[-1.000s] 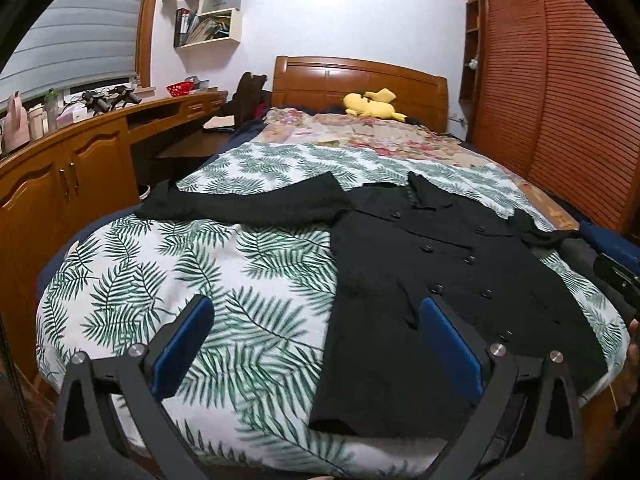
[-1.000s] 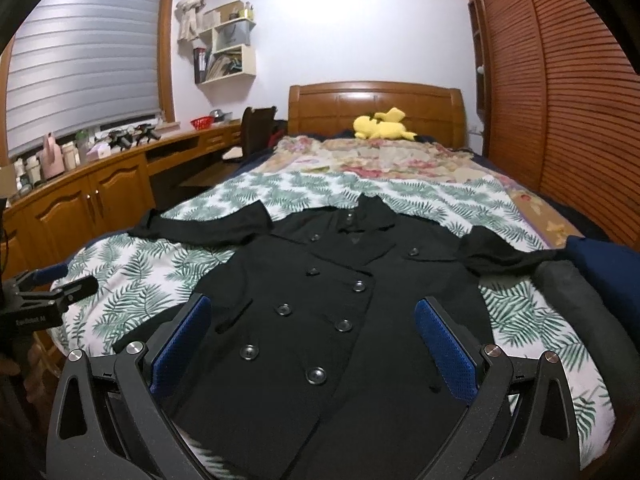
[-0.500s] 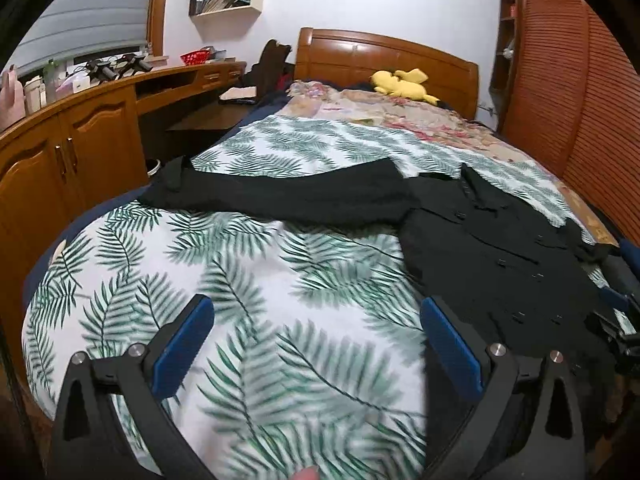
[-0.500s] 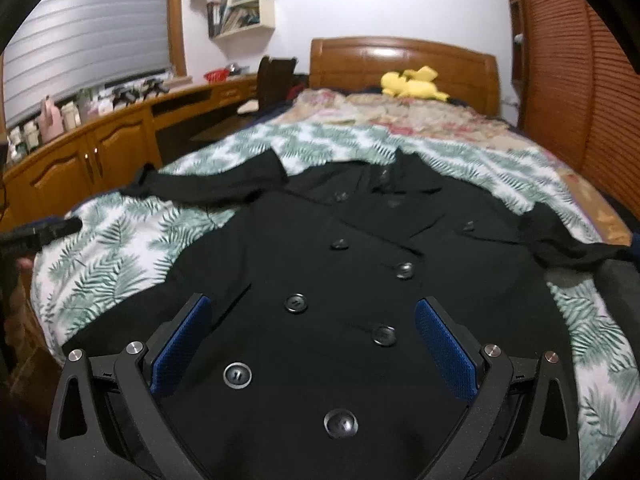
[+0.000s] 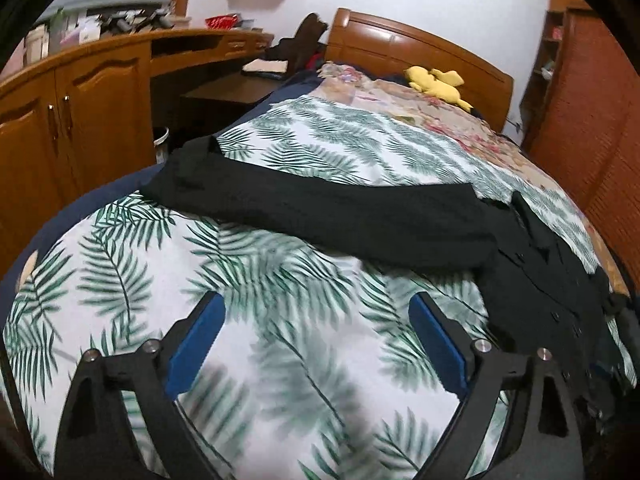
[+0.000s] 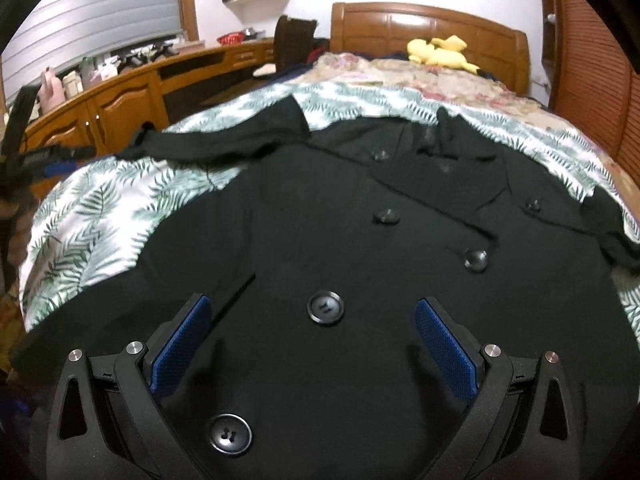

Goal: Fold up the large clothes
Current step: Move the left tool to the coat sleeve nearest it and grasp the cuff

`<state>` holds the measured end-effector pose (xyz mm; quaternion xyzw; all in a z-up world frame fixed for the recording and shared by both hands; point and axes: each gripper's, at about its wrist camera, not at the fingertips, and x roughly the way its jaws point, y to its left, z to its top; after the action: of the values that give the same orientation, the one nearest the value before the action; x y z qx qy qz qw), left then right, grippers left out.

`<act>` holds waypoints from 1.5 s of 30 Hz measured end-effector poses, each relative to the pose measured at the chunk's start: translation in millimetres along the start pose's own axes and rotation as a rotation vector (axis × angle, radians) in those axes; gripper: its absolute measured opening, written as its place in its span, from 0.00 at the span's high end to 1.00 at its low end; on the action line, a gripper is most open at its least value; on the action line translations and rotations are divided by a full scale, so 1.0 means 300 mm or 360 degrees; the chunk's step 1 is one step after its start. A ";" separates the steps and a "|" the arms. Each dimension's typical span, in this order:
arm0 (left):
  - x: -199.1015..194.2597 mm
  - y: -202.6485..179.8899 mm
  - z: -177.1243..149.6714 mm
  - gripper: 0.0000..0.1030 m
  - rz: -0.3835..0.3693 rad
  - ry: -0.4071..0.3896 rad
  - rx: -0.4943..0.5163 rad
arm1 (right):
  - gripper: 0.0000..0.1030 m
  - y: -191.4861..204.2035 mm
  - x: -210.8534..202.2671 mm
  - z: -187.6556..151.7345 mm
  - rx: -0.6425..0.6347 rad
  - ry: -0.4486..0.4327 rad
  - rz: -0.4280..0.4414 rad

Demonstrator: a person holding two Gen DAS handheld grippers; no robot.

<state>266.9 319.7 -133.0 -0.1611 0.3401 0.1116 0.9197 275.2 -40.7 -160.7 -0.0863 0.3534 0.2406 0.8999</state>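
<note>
A black coat [image 6: 320,216] lies face up and spread flat on a bed [image 5: 120,272] with a leaf-print cover. The coat is the landmark for everything here.

What has changed: a second ago both grippers looked at the coat from farther back. Now the left gripper [image 5: 316,336] has swung out past the coat's left side and hangs over bare bed cover, with the outstretched left sleeve [image 5: 320,216] just beyond its tips. Its jaws are wide but closing, and nothing is between them. The right gripper [image 6: 316,336] has dropped low over the coat's front, near the hem, with its jaws spread wide and only a button [image 6: 325,307] showing between them, untouched. No fold is made yet. Judging from this, the left hand is lining up to take the sleeve and the right hand is moving in to work on the body.

Counted: one coat, two sleeves, the right sleeve [image 6: 616,232] stretched out on the coat's far side. Six buttons show on the front. Two grippers. One yellow plush toy [image 6: 438,54] sits beyond the coat's collar, by the headboard [image 6: 400,24].
</note>
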 end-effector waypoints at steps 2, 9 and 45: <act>0.034 0.048 0.035 0.16 0.0015 0.0005 -0.0044 | 0.00 -0.006 0.001 -0.004 0.0003 -0.0004 0.0000; 0.157 0.155 0.136 0.23 0.0060 0.0008 -0.0189 | 0.00 0.007 0.009 -0.017 -0.0013 -0.0022 -0.0020; 0.228 -0.113 0.330 1.00 0.0074 0.0000 -0.0132 | 0.00 -0.002 -0.006 -0.027 0.0023 -0.0056 0.0015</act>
<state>386.9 331.9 -99.8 -0.1910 0.3390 0.1468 0.9094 269.5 -44.6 -165.3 -0.0738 0.3398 0.2438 0.9054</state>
